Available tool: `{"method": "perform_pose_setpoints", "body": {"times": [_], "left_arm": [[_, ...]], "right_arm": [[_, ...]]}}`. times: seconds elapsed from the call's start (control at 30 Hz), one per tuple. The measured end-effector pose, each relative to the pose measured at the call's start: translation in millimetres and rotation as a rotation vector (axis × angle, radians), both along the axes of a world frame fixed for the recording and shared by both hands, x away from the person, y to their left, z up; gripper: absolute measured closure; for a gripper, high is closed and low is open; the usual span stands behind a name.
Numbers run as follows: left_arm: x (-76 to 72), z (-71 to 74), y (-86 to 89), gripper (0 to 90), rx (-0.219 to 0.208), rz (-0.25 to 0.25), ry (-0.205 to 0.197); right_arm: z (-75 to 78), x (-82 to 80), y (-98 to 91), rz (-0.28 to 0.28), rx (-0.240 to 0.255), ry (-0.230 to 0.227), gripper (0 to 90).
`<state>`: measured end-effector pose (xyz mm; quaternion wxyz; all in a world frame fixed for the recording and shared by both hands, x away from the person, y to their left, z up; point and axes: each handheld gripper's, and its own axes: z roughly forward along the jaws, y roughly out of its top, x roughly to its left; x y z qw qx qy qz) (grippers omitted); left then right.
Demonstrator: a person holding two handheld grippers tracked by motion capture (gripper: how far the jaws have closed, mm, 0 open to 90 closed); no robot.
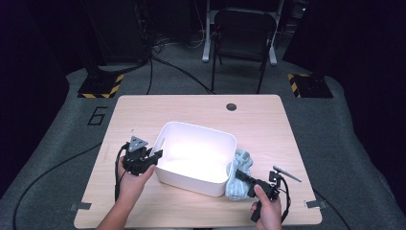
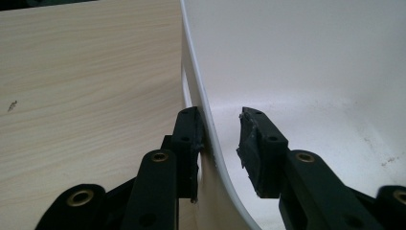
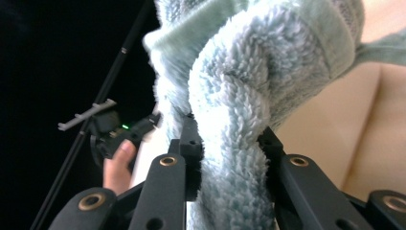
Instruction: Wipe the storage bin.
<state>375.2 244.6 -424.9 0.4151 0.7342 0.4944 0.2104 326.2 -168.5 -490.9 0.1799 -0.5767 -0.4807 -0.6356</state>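
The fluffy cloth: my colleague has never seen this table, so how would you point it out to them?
Find the wooden table, then the white tub at its middle. The cloth lies against the tub's right side, pinched by the right gripper. It is the one soft, pale blue-green thing there.

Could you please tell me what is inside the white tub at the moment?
The white tub looks empty: its bare floor shows in the high view, and one jaw of the left gripper reaches inside its wall. The towel is outside, beside it.
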Motion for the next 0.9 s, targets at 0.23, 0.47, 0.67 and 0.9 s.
{"method": "perform_pose_setpoints", "body": {"times": [0.23, 0.47, 0.67, 0.9], "left_arm": [[0.0, -0.1, -0.1, 67.8, 0.002, 0.01, -0.002], [-0.3, -0.1, -0.3, 68.3, 0.003, 0.012, -0.002], [-0.4, -0.1, -0.5, 68.0, 0.005, 0.013, -0.004], [-1.1, 0.0, -1.3, 67.6, 0.009, 0.017, -0.005]], "right_arm": [[-11.1, 1.5, 3.5, 0.002, -0.071, 0.022, 72.7], [-28.2, 6.3, 5.1, -0.013, -0.132, 0.072, 72.6], [-46.4, 13.1, 7.7, -0.013, -0.197, 0.184, 72.5], [-50.3, 16.8, 8.4, -0.03, -0.207, 0.201, 72.2]]}}
